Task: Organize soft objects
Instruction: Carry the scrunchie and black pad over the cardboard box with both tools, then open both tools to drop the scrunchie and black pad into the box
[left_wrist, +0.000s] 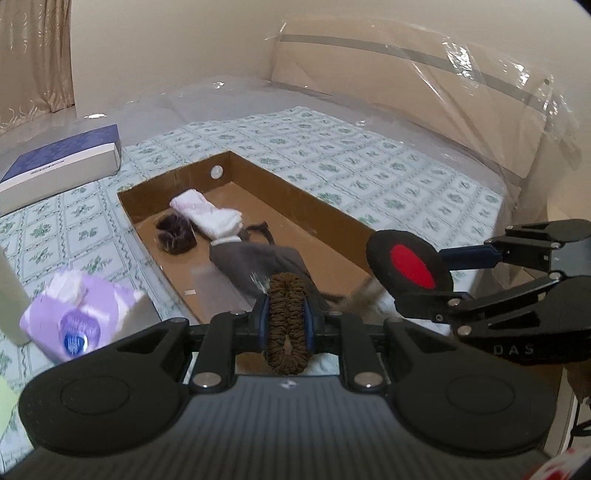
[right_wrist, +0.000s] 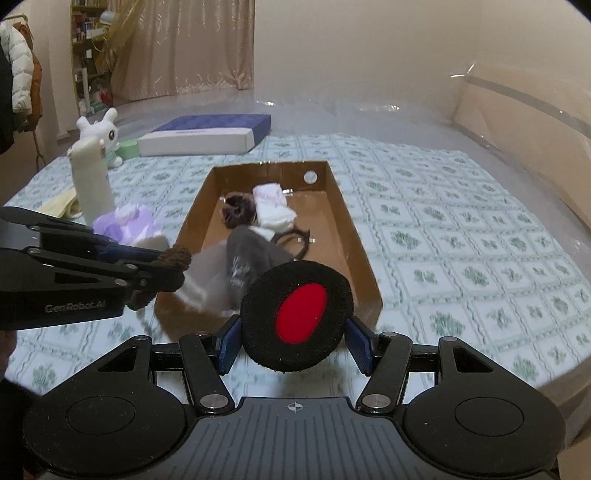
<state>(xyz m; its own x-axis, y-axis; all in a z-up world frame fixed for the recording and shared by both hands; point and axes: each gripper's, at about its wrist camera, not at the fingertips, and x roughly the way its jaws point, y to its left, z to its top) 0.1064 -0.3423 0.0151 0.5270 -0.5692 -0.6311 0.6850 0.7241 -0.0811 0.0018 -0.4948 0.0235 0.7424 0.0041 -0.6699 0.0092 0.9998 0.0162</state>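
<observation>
A shallow cardboard box (left_wrist: 317, 199) (right_wrist: 364, 254) lies on the patterned bedsheet. It holds rolled white socks (left_wrist: 207, 216) (right_wrist: 273, 206), dark fuzzy socks (left_wrist: 175, 236) (right_wrist: 238, 210), a grey cloth (left_wrist: 255, 262) (right_wrist: 251, 258) and a dark hairband (right_wrist: 295, 240). My left gripper (left_wrist: 288, 321) (right_wrist: 168, 267) is shut on a brown fuzzy slipper (left_wrist: 288, 325) at the box's near end. My right gripper (right_wrist: 295, 328) (left_wrist: 410, 269) is shut on a round black pad with a red centre (right_wrist: 299, 314) (left_wrist: 408, 266), just right of the left gripper.
A purple tissue pack (left_wrist: 79, 317) (right_wrist: 129, 225) lies left of the box. A blue and white flat box (left_wrist: 62, 162) (right_wrist: 207, 136), a white plush rabbit (right_wrist: 101, 133) and a tall cream roll (right_wrist: 92, 181) stand farther left. A plastic-wrapped headboard (left_wrist: 424, 96) rises at the right.
</observation>
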